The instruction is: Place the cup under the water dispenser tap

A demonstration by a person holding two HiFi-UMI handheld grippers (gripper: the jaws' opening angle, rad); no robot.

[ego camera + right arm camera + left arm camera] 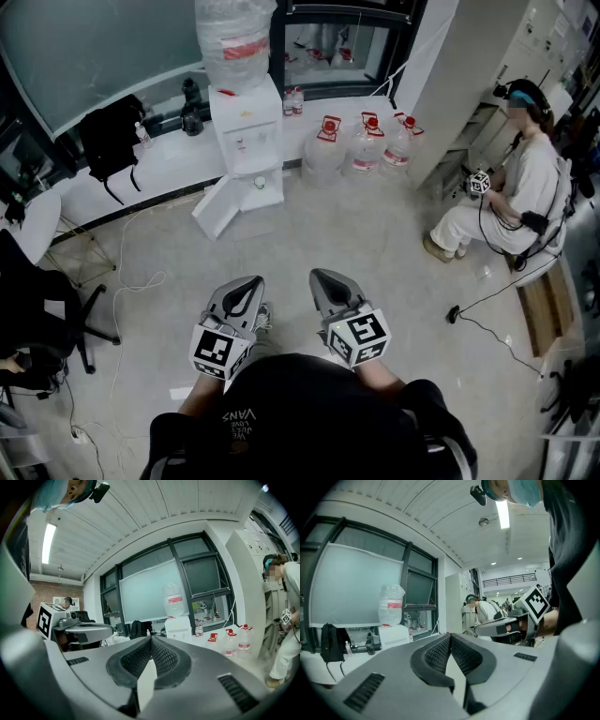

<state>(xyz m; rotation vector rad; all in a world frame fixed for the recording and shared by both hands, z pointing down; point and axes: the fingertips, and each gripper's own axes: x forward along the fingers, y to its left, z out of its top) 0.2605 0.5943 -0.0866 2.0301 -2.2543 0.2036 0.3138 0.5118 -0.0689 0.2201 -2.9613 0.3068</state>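
Observation:
The white water dispenser [246, 127] stands against the far wall with a big bottle on top and its lower door [218, 208] swung open. A small pale cup-like thing [260, 183] sits in its lower recess; it is too small to tell for sure. My left gripper [251, 284] and right gripper [324, 278] hover side by side over the floor, well short of the dispenser. Both are shut with nothing between the jaws. In the left gripper view the left gripper [450, 637] points toward the dispenser [394, 635]. The right gripper view shows the right gripper [151, 640] and the dispenser [178, 628] beyond it.
Three water jugs [363, 142] stand right of the dispenser. A person [509, 199] sits at the right with a cable [487, 323] trailing over the floor. A black office chair [42, 309] is at the left, a black backpack [110, 141] on the ledge, and white cords [131, 281] on the floor.

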